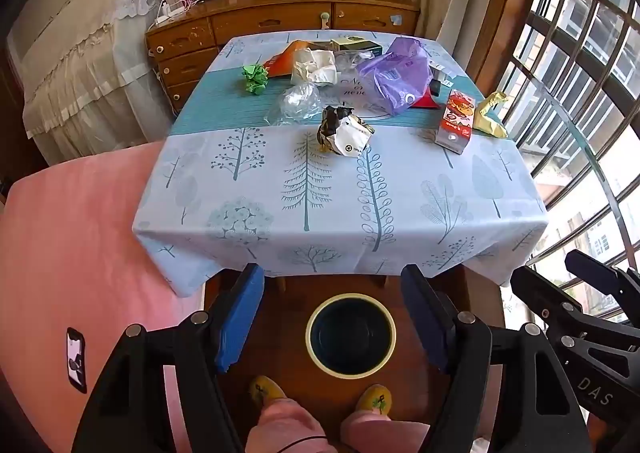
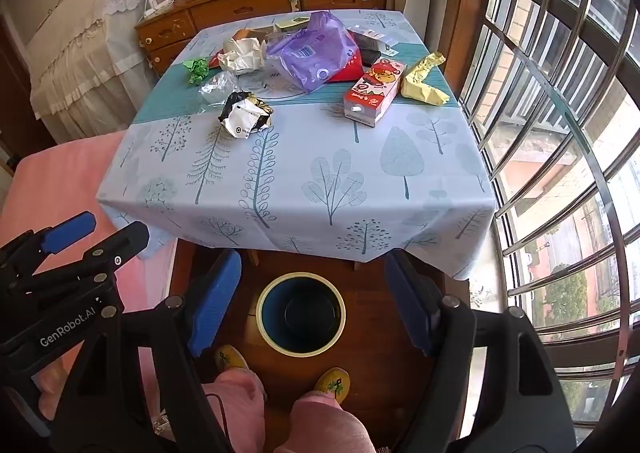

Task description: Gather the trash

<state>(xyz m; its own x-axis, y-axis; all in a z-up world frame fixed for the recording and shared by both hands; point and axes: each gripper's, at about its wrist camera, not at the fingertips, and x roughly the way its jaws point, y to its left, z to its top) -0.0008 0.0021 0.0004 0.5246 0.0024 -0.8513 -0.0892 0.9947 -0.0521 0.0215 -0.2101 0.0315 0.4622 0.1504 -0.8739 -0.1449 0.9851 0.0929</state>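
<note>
Both my left tongs and right tongs stand wide open and empty above the round bin on the floor. Trash lies on the table: crumpled wrapper nearest, purple bag, red carton beyond.

On my left gripper, seen from the right wrist, the black frame read "GenRobot.AI". On my right gripper, seen from the left wrist, I could read "DAS". The tablecloth carried script lettering under the litter, too covered to read. The printing on the red carton was too small for me.
</note>
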